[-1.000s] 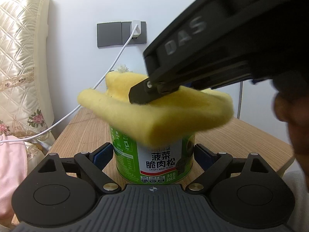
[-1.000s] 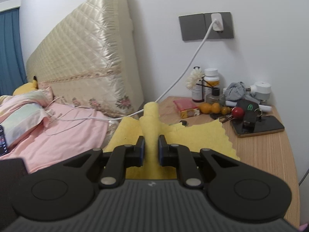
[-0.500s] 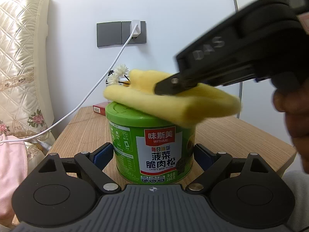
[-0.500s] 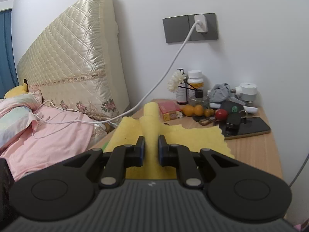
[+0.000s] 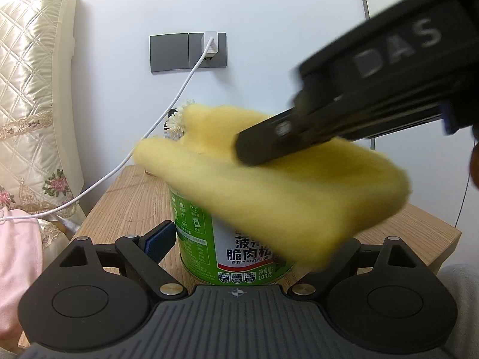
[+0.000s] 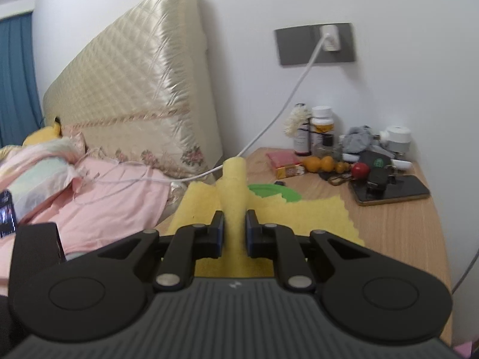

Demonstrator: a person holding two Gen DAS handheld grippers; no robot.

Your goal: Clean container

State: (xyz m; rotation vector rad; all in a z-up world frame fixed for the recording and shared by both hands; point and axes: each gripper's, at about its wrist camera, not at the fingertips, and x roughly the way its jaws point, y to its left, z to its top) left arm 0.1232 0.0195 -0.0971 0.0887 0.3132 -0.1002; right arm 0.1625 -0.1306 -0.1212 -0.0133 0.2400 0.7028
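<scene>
Wiping underway: my right gripper (image 6: pixel 235 227), jaws clenched on folded yellow cloth (image 5: pixel 287 185), sweeps green round tin (image 5: pixel 227 248) braced in left gripper (image 5: pixel 239 239) jaws; sides next.

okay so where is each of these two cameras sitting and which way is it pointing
Left wrist: sits on the left gripper, low, facing the green can between its fingers; the right gripper crosses above, plus a bit of hand.
Right wrist: sits on the right gripper, looking across the nightstand toward the wall.
Shared: yellow cloth, can, outlet.
</scene>
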